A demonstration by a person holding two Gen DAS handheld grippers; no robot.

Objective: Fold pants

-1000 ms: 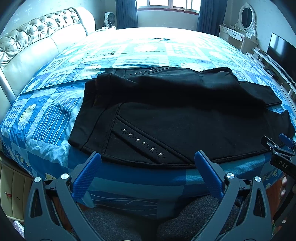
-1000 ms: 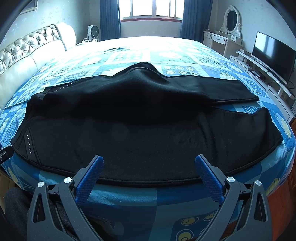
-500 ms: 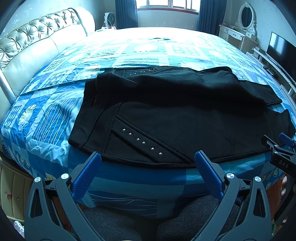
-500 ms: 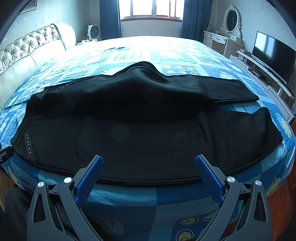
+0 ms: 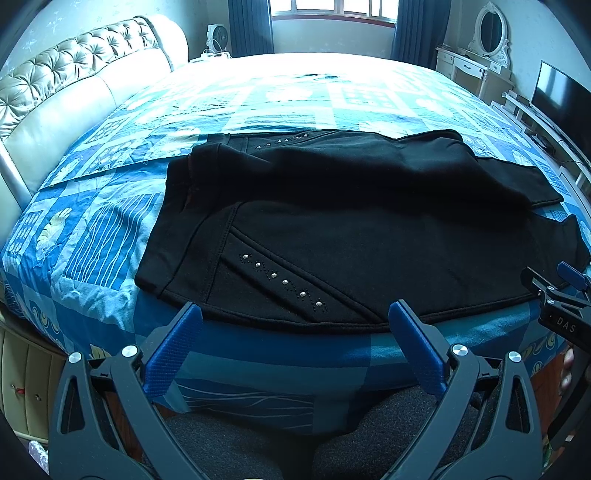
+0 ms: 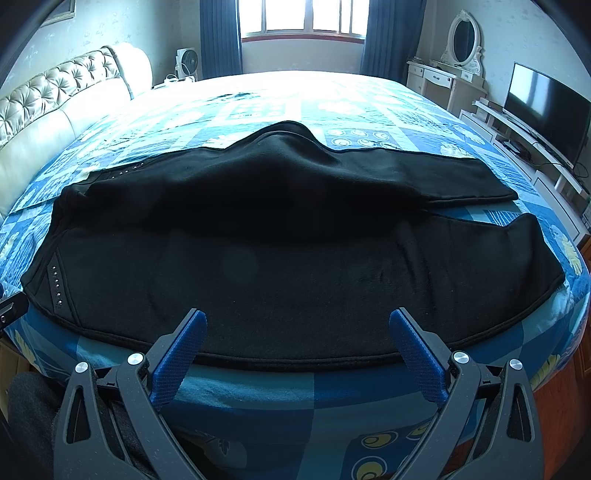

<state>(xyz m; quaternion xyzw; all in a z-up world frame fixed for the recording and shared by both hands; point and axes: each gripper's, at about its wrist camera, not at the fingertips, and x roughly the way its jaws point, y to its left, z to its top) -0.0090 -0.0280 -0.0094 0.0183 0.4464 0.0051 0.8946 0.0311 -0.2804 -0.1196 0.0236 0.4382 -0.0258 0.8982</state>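
The black pants [image 5: 332, 229] lie spread out on the blue patchwork bedspread [image 5: 110, 229], right in front of both tools. The left gripper [image 5: 295, 317] is wide open and holds nothing. Its blue fingertips [image 5: 184, 325] sit just at the near hem of the pants, by the waist end with the row of shiny studs [image 5: 284, 282]. The right gripper [image 6: 297, 326] is wide open too, with nothing in it. Its blue fingertips [image 6: 406, 332] hang over the near edge of the pants [image 6: 295, 258], near the leg part. Past the pants, far ahead, is a window [image 6: 303, 16]. A TV [image 6: 546, 99] stands off to the right and a padded headboard [image 5: 74, 66] to the left
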